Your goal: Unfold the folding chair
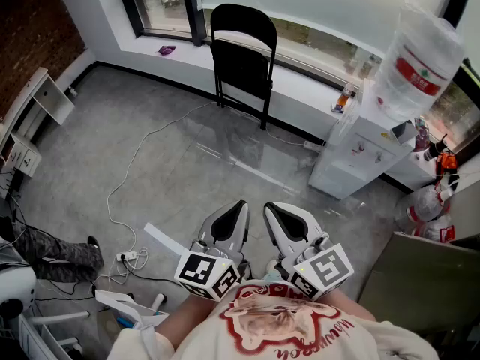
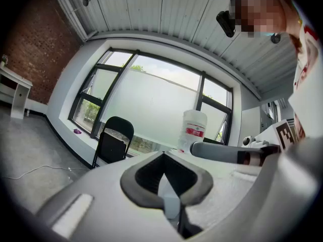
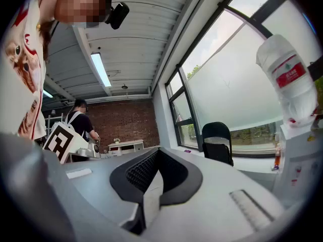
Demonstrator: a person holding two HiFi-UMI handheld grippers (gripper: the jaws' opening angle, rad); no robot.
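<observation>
Brick-walled room (image 1: 30, 21): left tongs (image 1: 240, 205), right tongs (image 1: 271, 207) clenched; bystander (image 3: 81, 121) only in right gripper view.

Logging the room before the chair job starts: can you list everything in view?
folding chair: one, black, folded, against the window ledge
water dispenser: one, white, right of the chair, clear red-labelled bottle on top
cable: one, white, across the grey floor to a power strip
desk: one, white, far left by the brick wall
left gripper: one, grey, near bottom, shut, empty
right gripper: one, grey, near bottom, shut, empty
</observation>
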